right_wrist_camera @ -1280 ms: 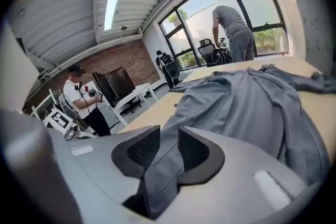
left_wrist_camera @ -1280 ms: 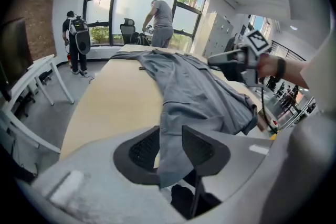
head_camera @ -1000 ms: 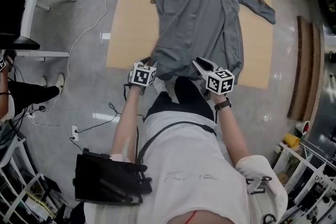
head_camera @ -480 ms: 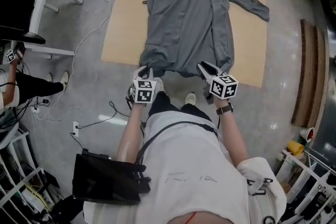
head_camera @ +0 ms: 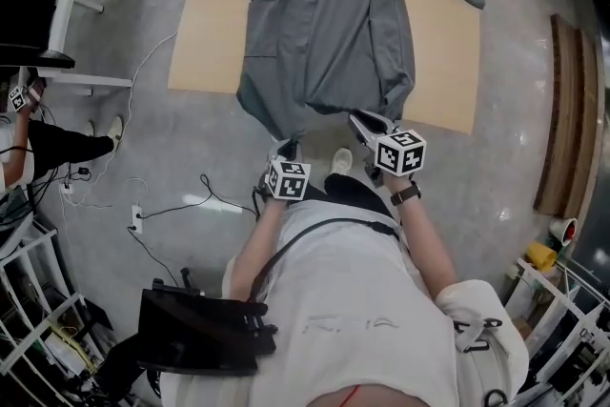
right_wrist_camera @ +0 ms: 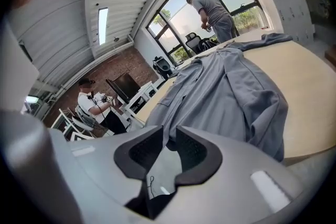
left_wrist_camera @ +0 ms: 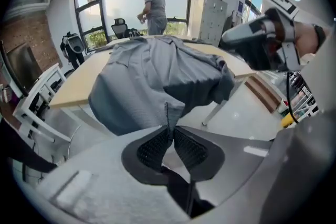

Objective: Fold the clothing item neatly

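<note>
Head view: close to the person's body, the left gripper [head_camera: 290, 148] and the right gripper [head_camera: 355, 118] have both just been squeezing shut. Each one pinches the bottom edge of the long gray shirt [head_camera: 329, 14]. That edge hangs past the near side of the tan table [head_camera: 205, 43]. Farther off, the rest lies flat with its sleeves spread out.

Grey garment [right_wrist_camera: 236, 97] hem within the right gripper's [right_wrist_camera: 169, 135] just-tightening jaws.
</note>
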Demonstrator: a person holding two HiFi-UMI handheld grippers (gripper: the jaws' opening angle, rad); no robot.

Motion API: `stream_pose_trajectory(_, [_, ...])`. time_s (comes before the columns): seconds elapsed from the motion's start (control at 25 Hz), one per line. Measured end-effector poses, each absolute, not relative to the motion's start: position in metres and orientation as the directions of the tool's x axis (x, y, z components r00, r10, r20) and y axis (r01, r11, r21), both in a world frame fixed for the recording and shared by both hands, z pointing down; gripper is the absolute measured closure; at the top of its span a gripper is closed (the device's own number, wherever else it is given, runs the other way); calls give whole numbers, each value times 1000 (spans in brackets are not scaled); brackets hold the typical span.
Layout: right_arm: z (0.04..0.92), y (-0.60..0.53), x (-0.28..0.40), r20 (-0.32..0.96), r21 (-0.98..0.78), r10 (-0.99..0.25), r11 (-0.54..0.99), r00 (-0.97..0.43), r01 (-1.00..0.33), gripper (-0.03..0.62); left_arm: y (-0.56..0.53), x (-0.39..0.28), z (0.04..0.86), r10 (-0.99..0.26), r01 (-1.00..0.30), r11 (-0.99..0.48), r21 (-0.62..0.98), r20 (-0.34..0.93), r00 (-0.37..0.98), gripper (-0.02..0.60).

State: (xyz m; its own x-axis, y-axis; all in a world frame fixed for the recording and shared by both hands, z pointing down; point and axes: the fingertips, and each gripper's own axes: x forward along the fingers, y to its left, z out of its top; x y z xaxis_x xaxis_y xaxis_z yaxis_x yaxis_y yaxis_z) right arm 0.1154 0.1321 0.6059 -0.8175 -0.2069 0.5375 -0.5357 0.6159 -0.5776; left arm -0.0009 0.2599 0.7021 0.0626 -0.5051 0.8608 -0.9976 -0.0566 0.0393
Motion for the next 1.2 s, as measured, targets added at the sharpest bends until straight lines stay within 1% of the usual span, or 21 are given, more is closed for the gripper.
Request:
stream_pose_trajectory(0.12, [613, 141, 127, 551, -576, -197, 613, -811, -540, 517, 270, 6, 731, -451, -997, -41, 65, 889, 76, 515])
stream_pose_trajectory(0.28, [613, 147, 150, 555, -572, -211, 605, -805, -553, 517, 254, 6, 720, -482, -997, -33, 76, 872, 82, 509])
stream_pose_trajectory(0.52, [597, 143, 189, 508, -589, -319, 549, -800, -593, 516, 200, 11, 663, -589, -996, -82, 46, 803, 85, 509])
stream_pose_trajectory(0.68, [593, 131, 207, 470, -616, -379, 506, -797, -603, 517, 157, 34, 609, -654, -989, -108, 96, 742, 144, 509])
stream_pose_trajectory(0.8, [586, 114, 211, 427, -634, -432, 483, -794, -604, 519, 125, 52, 581, -675, -978, -180, 103, 710, 199, 508])
stream_pose_trajectory(0.96, [576, 101, 224, 389, -651, -496, 447, -776, -613, 519, 87, 71, 562, -670, -959, -274, 64, 703, 239, 508])
stream_pose_trajectory(1.08, [580, 93, 241, 425, -620, -517, 432, -743, -655, 518, 49, 79, 554, -672, -952, -304, 39, 699, 243, 508])
stream_pose_trajectory(1.2, [591, 91, 257, 471, -598, -534, 391, -702, -699, 511, 9, 82, 551, -665, -946, -320, 46, 700, 259, 508])
